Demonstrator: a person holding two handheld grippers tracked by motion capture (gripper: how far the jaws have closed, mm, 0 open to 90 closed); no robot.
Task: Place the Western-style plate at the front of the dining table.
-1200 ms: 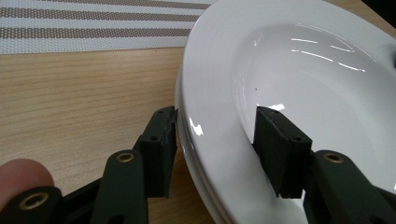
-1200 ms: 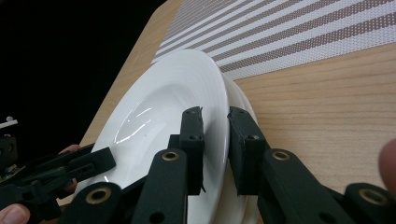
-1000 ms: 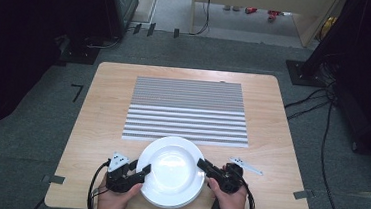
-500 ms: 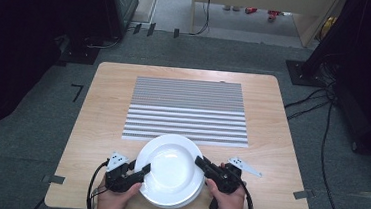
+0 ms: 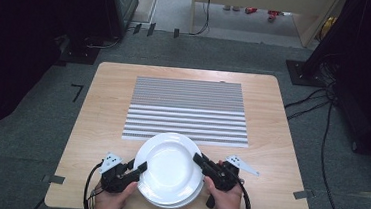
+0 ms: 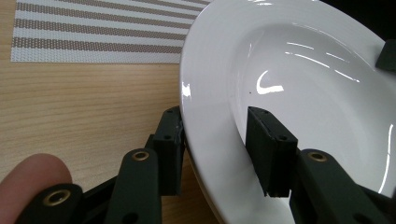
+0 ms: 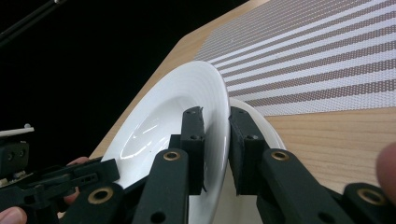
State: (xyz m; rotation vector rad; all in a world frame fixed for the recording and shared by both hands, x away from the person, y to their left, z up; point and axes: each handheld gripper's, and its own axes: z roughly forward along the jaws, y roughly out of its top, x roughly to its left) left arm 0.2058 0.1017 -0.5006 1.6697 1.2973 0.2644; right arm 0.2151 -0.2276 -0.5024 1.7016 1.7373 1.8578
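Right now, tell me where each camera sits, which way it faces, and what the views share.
High view: above the table's near edge, looking forward and down on the table; both hands and grippers enter below.
Left gripper view: on the left gripper, looking along its jaws astride the plate rim; a fingertip shows.
Right gripper view: on the right gripper, facing the left gripper.
Shared: plate, striped mat.

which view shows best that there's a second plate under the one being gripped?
Right gripper view: the second plate sits flat on the table behind the raised top plate, rims clearly apart. High view shows just a thin rim crescent below the top plate. Left gripper view hints at a lower edge only.
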